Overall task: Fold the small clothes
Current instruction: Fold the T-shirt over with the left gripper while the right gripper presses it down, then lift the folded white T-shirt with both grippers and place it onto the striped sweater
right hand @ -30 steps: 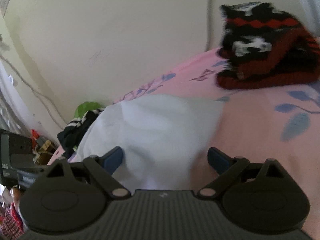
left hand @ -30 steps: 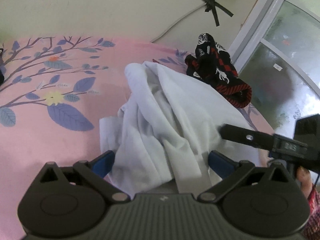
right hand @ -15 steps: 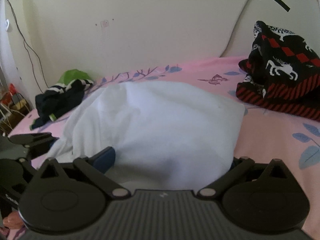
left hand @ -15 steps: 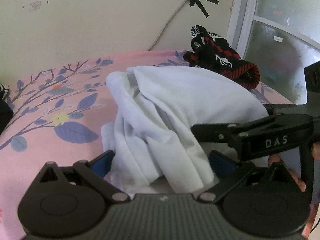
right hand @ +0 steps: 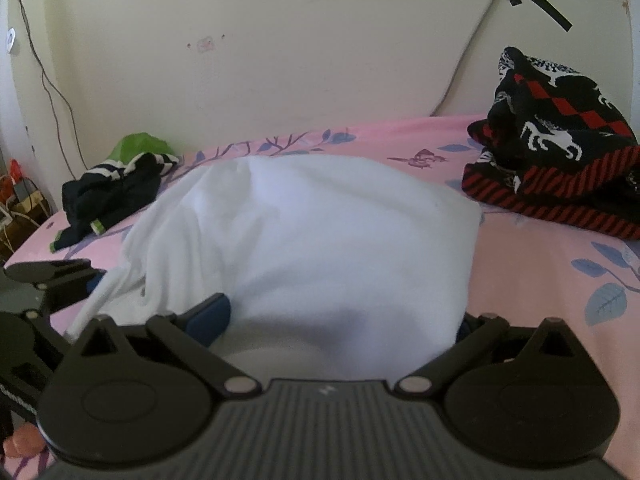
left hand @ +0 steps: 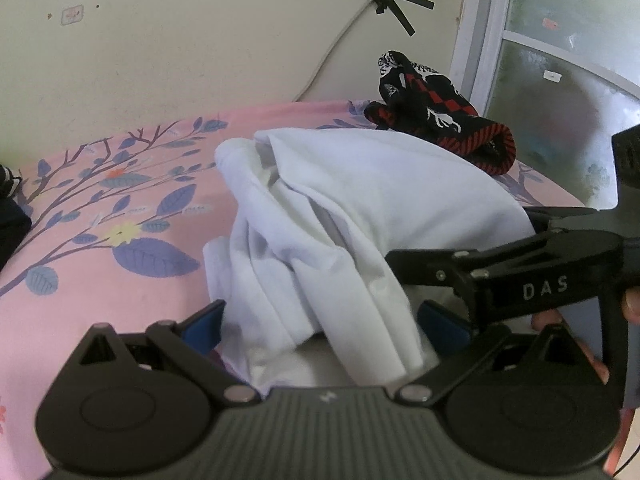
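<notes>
A white garment (left hand: 340,216) lies bunched on the pink floral bed sheet (left hand: 100,264). Its near edge drapes between the blue pads of my left gripper (left hand: 320,324), whose jaws stand wide apart around the cloth. In the right wrist view the same white garment (right hand: 320,232) spreads smooth and fills the space between the pads of my right gripper (right hand: 340,320), also wide apart. The right pad is hidden under the cloth. The right gripper also shows in the left wrist view (left hand: 500,272), close to the garment's right edge.
A black, red and white patterned knit garment (right hand: 560,160) sits at the back right of the bed. A dark striped garment with green (right hand: 112,188) lies at the back left. The wall runs behind the bed and a glass door (left hand: 560,80) stands to the right.
Both grippers tilted up and drew level with the bed. The right gripper came in close beside the left, and the white garment now lies flatter and wider.
</notes>
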Tool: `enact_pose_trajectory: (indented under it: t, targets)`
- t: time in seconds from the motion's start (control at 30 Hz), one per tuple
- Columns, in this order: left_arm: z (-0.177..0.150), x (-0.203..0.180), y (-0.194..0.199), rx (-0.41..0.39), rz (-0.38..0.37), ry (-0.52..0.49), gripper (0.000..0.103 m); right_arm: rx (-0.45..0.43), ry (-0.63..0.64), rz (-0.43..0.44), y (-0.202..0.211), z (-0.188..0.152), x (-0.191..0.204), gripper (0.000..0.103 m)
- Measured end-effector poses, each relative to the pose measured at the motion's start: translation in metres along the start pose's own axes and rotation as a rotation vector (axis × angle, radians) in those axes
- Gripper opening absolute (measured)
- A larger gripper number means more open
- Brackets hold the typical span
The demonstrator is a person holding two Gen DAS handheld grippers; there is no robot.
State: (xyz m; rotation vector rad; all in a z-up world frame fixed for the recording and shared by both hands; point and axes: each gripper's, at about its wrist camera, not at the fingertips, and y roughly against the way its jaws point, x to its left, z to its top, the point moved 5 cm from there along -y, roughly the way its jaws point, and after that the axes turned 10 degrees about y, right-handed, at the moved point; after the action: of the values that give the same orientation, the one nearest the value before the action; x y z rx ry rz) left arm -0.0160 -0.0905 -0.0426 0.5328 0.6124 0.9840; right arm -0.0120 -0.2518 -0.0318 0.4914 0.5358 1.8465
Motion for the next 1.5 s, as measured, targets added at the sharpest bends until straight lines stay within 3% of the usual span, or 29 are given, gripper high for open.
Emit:
enact_pose_trajectory:
  t: [1.5]
  targets:
    - [-0.007,-0.003,0.005,0.004,0.035,-0.029,0.103,-0.034,-0.036,0.007,0.029,-0.02,-0.011,0.097]
